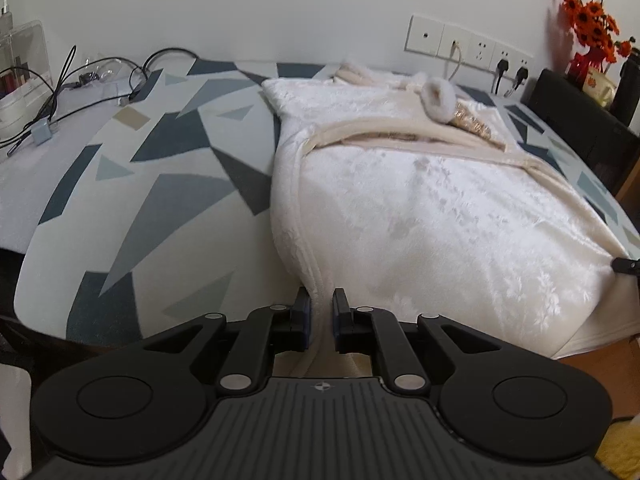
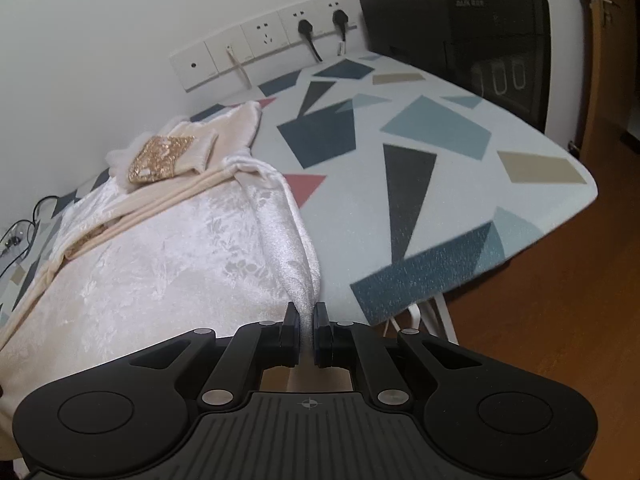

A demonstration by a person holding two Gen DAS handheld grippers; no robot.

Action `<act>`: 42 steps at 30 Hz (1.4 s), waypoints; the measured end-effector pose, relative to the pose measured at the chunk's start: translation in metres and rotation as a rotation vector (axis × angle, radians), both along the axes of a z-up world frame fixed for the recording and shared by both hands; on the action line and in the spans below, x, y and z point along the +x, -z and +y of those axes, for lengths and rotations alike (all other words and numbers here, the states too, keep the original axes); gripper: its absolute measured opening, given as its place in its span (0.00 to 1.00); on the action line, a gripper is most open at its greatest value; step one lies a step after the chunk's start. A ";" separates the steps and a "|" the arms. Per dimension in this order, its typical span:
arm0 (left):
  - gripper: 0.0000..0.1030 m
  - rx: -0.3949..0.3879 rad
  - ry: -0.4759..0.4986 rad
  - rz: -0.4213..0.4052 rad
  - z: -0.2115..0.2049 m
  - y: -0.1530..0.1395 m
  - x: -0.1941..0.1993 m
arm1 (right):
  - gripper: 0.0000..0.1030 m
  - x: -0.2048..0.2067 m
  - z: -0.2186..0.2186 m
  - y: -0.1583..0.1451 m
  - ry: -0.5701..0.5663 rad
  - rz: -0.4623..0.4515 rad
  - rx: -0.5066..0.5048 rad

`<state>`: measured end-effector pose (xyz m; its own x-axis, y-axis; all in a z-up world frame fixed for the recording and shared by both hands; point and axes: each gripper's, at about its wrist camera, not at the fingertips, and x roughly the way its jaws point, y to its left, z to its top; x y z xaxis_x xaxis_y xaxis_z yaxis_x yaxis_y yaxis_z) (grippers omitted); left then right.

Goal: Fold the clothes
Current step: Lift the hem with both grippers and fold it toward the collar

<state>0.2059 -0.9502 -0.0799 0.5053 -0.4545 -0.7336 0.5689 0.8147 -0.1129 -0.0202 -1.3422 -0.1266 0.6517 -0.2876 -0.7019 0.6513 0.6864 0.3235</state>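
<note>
White fuzzy robe (image 1: 420, 208) lies on the patterned surface (image 1: 168, 184) | left gripper (image 1: 321, 320) pinches its near left edge | right gripper (image 2: 307, 332) pinches its near right edge

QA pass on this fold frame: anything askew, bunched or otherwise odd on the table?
Mostly fine. The white garment lies slanted on the patterned table, its near hem off the front edge. The gold sequin cuff is bunched at the far end. Left gripper and right gripper each pinch a near corner. No spills or damage visible.

Matte black fingers (image 1: 306, 322), silver rivets, ribbed grey body.
</note>
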 end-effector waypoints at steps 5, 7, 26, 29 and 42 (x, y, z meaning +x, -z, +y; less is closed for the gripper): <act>0.10 -0.004 -0.002 -0.005 -0.003 0.000 0.002 | 0.05 0.001 -0.004 -0.002 0.004 -0.008 0.001; 0.10 -0.006 -0.003 -0.007 -0.003 0.000 0.001 | 0.05 0.000 -0.005 -0.002 0.006 -0.009 0.006; 0.10 -0.071 -0.003 -0.076 -0.010 -0.020 0.020 | 0.05 0.018 -0.016 -0.015 0.039 -0.051 0.018; 0.10 -0.114 -0.012 -0.100 -0.012 -0.030 0.033 | 0.05 0.034 -0.022 -0.032 0.032 -0.090 -0.006; 0.10 -0.227 -0.005 -0.183 -0.032 -0.055 0.121 | 0.05 0.124 -0.057 -0.087 0.100 -0.159 -0.119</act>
